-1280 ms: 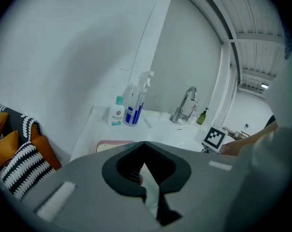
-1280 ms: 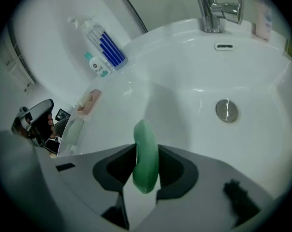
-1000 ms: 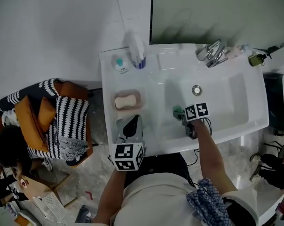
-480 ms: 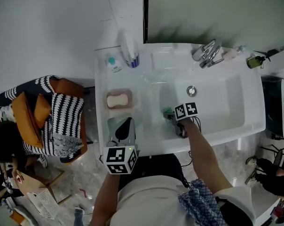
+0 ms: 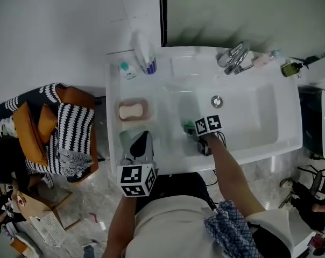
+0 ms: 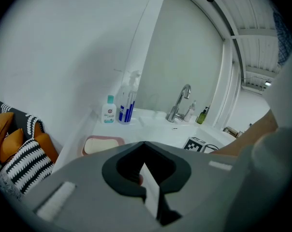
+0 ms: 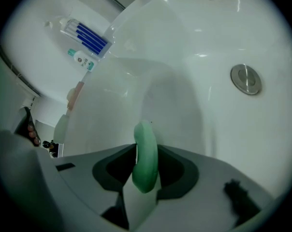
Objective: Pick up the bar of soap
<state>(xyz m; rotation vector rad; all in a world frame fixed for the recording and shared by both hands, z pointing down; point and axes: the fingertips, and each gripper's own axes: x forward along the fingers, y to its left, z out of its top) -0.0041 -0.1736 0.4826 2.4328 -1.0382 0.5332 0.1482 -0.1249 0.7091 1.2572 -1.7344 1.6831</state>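
Note:
A green bar of soap [image 7: 146, 156] stands on edge between the jaws of my right gripper [image 7: 146, 151], which is shut on it. From the head view, that gripper [image 5: 195, 129] hangs low over the left part of the white sink basin [image 5: 254, 122], and the green soap [image 5: 189, 127] peeks out beside its marker cube. My left gripper [image 5: 139, 145] hovers over the counter's front left corner, its jaws together with nothing in them [image 6: 147, 175]. Just beyond it, a cream soap bar [image 5: 131, 110] lies in a pink dish [image 6: 103, 144].
The drain [image 7: 245, 78] lies to the right of the held soap. A faucet [image 5: 235, 58] stands at the back of the sink. A spray bottle [image 5: 145, 55] and a small bottle [image 5: 126, 70] stand at the back left. A chair with striped cushions [image 5: 65, 138] is beside the sink.
The head camera has shifted a little, so the sink sits further left in the picture. Both grippers keep their places over the sink, and the green soap stays gripped.

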